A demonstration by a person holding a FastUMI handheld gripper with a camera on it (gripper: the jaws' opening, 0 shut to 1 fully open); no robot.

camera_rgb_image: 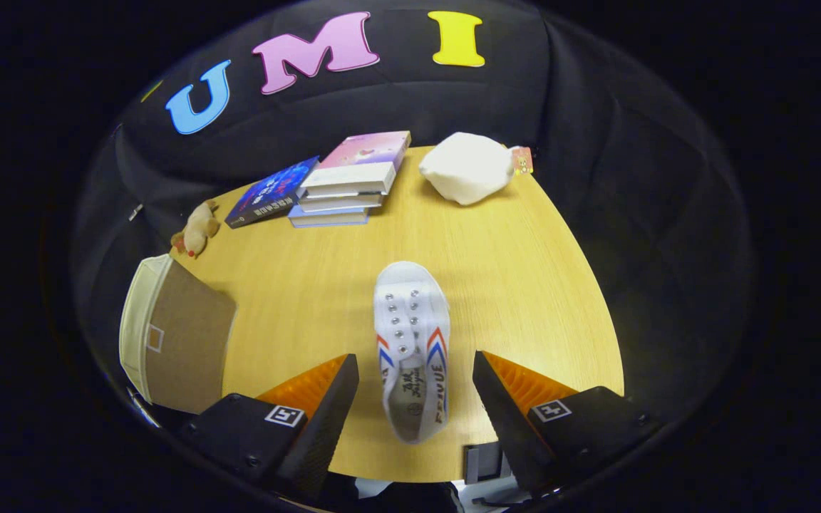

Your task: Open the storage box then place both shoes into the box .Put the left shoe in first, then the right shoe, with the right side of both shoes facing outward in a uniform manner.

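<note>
The claw (415,399) is spread wide and holds nothing. A white shoe (411,342) lies between its fingers, heel near, toe ahead; the side print is not clearly readable. Left of the claw stands the storage box (175,342), its contents hidden.

I am working in a staged recording booth, not a lived-in room: black cloth (596,142) is walling in a round wooden table (524,285), on which books (343,185), a soft toy (197,228) and a pillow (467,167) are lying as household props.
</note>
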